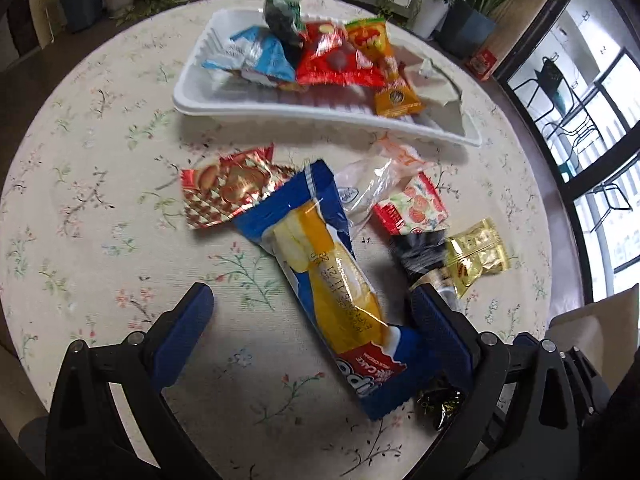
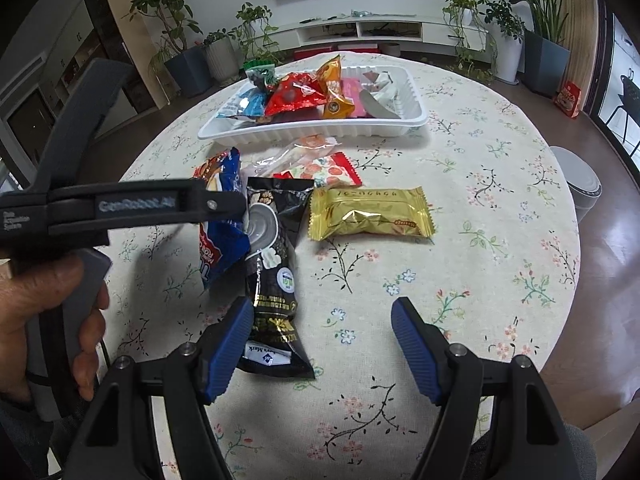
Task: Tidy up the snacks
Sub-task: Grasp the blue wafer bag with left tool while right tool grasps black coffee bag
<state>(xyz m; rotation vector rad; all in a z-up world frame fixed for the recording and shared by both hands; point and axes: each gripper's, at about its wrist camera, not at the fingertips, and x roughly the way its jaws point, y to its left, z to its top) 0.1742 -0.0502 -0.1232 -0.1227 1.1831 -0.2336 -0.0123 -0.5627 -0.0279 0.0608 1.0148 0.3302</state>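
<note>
Snacks lie scattered across a round worktop (image 2: 500, 208) draped in a floral cloth, some already gathered in a white tray (image 1: 280, 110) at the far side, others loose in front of it. In the tray sit a light blue packet (image 1: 256, 58), a red packet (image 1: 336, 64), an orange packet (image 1: 370, 38) and a dark packet with a green top (image 1: 284, 14), among others. Seen from the left wrist, the left gripper (image 1: 316, 312) hangs over the worktop with its blue-padded jaws spread wide, and a long blue-and-yellow cake packet (image 1: 320, 256) lies between them, its lower end against the right pad (image 1: 440, 332); whether that pad presses it cannot be told. Beside this packet lie a red-and-gold foil packet (image 1: 228, 188), a clear wrapper (image 1: 372, 184), a red packet printed with fruit (image 1: 416, 208), a black packet (image 1: 420, 252) and a gold foil packet (image 1: 478, 256). From the right wrist, the right gripper (image 2: 322, 338) is also wide open and holds nothing; its left pad (image 2: 230, 348) overlaps the near end of the black packet (image 2: 272, 264), while the gold foil packet (image 2: 370, 214) rests apart on the cloth. A hand (image 2: 44, 316) grips the handle of the left tool at the frame's edge. Potted plants (image 2: 176, 24) line the wall beyond.
</note>
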